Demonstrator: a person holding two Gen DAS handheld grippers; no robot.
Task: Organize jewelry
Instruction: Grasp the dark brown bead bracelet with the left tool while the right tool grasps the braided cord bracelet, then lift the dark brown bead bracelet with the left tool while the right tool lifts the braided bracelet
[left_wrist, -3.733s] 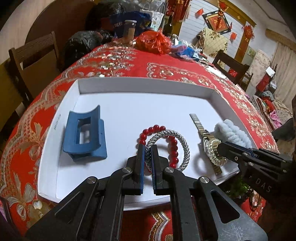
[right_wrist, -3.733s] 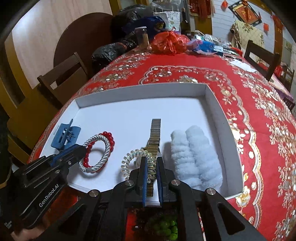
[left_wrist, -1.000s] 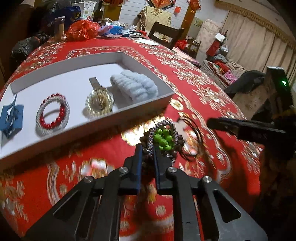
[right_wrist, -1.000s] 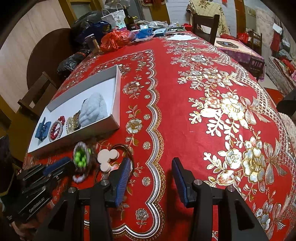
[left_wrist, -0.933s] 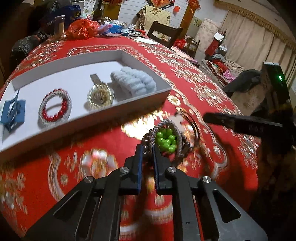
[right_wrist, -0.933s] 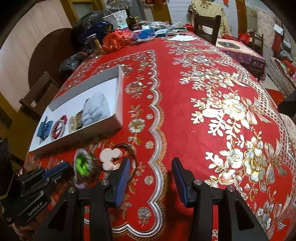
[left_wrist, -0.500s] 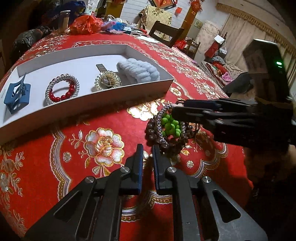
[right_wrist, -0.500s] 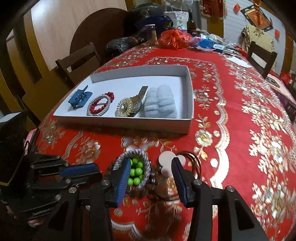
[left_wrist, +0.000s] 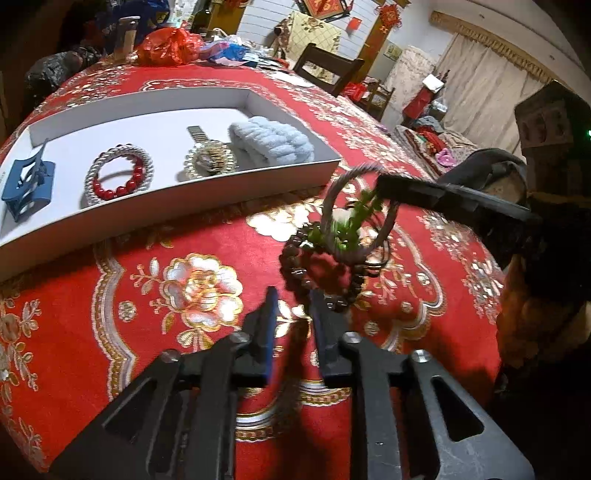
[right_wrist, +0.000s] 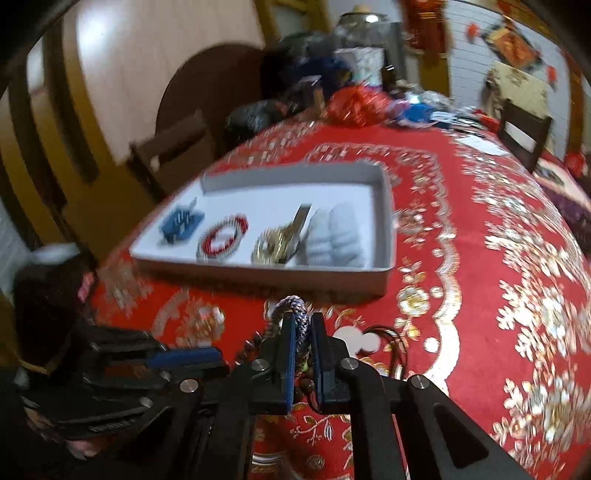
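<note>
We have four pieces already laid out in the white tray (left_wrist: 207, 201): the blue hair clip (left_wrist: 26, 182), the red bead bracelet (left_wrist: 120, 177), the watch (left_wrist: 210, 158) and the pale blue scrunchie (left_wrist: 273, 142). Our right gripper (right_wrist: 301, 334) has its fingers clamped on the braided cord bracelet (right_wrist: 295, 312), lifted just above the bench (left_wrist: 110, 280) in front of the tray, green beads hanging blurred inside it. Our left gripper (left_wrist: 293, 306) has its fingers slightly apart, holding nothing, near the brown bead bracelet (left_wrist: 314, 266). That bracelet and the dark hoops beside it are not yet in the tray, so we judge ourselves about halfway.
</note>
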